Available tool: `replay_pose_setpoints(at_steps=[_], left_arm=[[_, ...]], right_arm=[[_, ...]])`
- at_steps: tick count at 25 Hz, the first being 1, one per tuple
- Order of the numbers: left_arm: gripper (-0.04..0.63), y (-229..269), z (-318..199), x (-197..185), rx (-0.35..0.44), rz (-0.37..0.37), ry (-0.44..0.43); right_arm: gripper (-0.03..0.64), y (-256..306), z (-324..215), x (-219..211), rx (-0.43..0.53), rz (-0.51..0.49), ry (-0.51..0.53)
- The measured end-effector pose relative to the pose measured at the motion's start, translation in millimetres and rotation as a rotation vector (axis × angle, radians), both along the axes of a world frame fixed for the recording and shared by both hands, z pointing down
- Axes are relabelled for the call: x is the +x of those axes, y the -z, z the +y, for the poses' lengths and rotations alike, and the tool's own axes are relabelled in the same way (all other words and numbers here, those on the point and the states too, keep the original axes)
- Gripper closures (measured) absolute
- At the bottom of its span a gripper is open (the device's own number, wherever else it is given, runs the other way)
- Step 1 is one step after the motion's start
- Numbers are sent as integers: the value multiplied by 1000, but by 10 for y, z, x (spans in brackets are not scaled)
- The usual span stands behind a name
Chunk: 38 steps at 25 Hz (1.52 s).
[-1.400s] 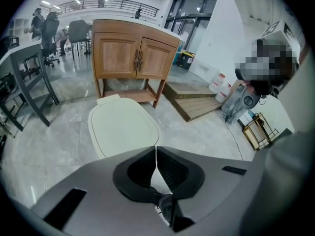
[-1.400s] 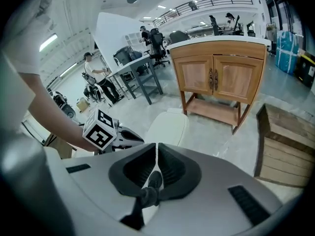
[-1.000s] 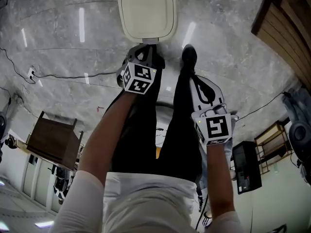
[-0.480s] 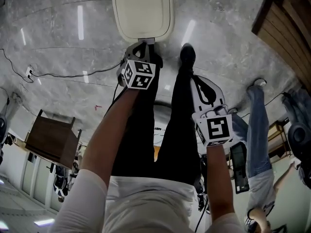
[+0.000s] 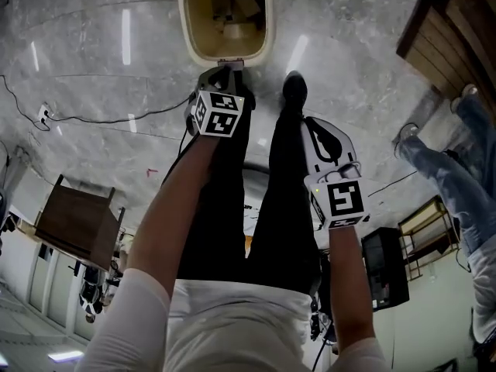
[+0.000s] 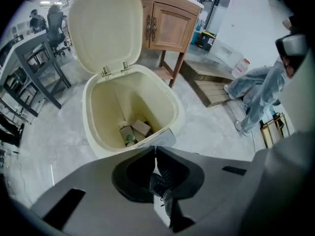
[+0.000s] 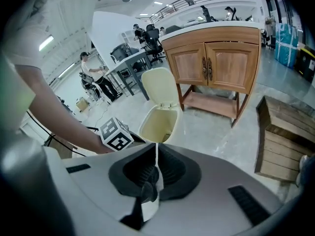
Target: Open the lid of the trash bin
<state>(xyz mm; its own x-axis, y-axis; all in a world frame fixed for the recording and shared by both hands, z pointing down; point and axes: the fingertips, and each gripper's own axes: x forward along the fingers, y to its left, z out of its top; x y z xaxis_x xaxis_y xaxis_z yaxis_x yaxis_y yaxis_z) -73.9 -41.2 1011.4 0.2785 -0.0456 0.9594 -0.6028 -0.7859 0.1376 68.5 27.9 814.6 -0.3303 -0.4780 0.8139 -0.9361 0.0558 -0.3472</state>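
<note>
Just beyond left claw (image 6: pixel 154 149), open trash bin (image 6: pixel 101 113)

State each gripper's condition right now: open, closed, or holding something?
Left gripper: closed, empty, tips by the open trash bin's front rim.
Right gripper: closed, empty.

Smooth plastic over polished stone

I see the trash bin (image 6: pixel 106 107) and its lid (image 6: pixel 106 28) in smooth cream plastic with a soft sheen. The floor (image 5: pixel 93 76) is glossy grey marbled stone, the cabinet (image 7: pixel 216 65) varnished wood. The left gripper (image 6: pixel 156 150) and right gripper (image 7: pixel 156 149) have matt grey plastic shells.
</note>
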Motion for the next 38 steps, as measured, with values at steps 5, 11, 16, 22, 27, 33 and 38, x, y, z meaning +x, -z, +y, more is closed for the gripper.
replay_pose_setpoints(at_steps=[5,11,16,22,27,33,38], left_arm=[[575,6,-21,6,-78,17,69],[575,203,-72,59,-66,47,40],[575,411,-123,96,-57,73,38],[575,750,-182,157,-55,129,89],[576,1076,-198,202,-52,169,131],[577,1534,-267,265,-1,223,172],[577,2006,-287,312,28,266,209]], right_arm=[[581,72,-41,35,6,16,14],[581,194,-68,44,13,34,35],[581,330,-170,32,33,41,47],[581,502,-233,-5,58,46,79],[581,682,-303,26,79,60,126],[581,940,-347,115,104,87,178],[581,1270,-399,149,126,99,232]])
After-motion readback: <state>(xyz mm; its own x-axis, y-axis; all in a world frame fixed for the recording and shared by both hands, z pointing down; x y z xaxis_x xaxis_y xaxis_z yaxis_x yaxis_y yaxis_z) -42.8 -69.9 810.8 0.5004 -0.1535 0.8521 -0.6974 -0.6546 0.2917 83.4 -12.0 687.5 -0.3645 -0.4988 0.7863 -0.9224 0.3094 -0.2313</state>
